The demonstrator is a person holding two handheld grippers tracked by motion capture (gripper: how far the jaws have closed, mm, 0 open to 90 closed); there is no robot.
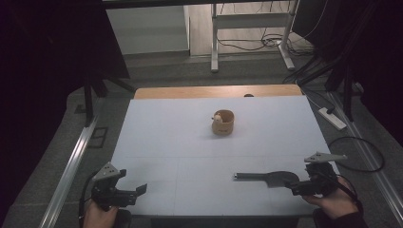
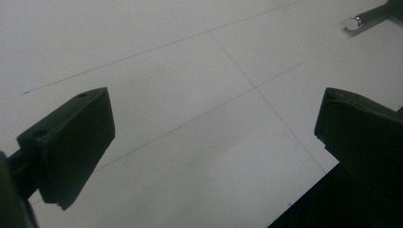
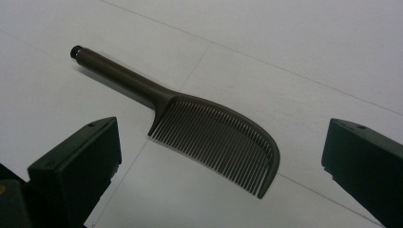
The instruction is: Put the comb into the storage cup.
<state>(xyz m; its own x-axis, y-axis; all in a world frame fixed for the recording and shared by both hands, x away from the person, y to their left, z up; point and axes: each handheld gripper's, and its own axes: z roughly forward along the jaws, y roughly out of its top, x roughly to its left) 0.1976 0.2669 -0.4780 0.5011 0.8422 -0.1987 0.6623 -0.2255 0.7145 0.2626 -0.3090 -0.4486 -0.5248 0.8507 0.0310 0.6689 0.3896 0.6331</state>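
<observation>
A dark brown comb (image 1: 267, 177) lies flat on the white table (image 1: 190, 142) near the front right, its round handle pointing left. In the right gripper view the comb (image 3: 209, 128) sits just ahead of and between the two black jaws, teeth toward the camera, untouched. My right gripper (image 1: 297, 183) (image 3: 222, 126) is open, just right of the comb's head. At the front left corner my left gripper (image 1: 133, 181) (image 2: 211, 109) is open over bare table, holding nothing. The comb's handle tip (image 2: 368, 16) shows far off in the left gripper view.
A small round wooden cup (image 1: 222, 122) with a pale rounded piece at its rim stands mid-table, well beyond both grippers. The table's front edge runs just below the hands. Beyond the far edge are a desk frame (image 1: 249, 33), cables and a power strip (image 1: 332, 118) on the floor.
</observation>
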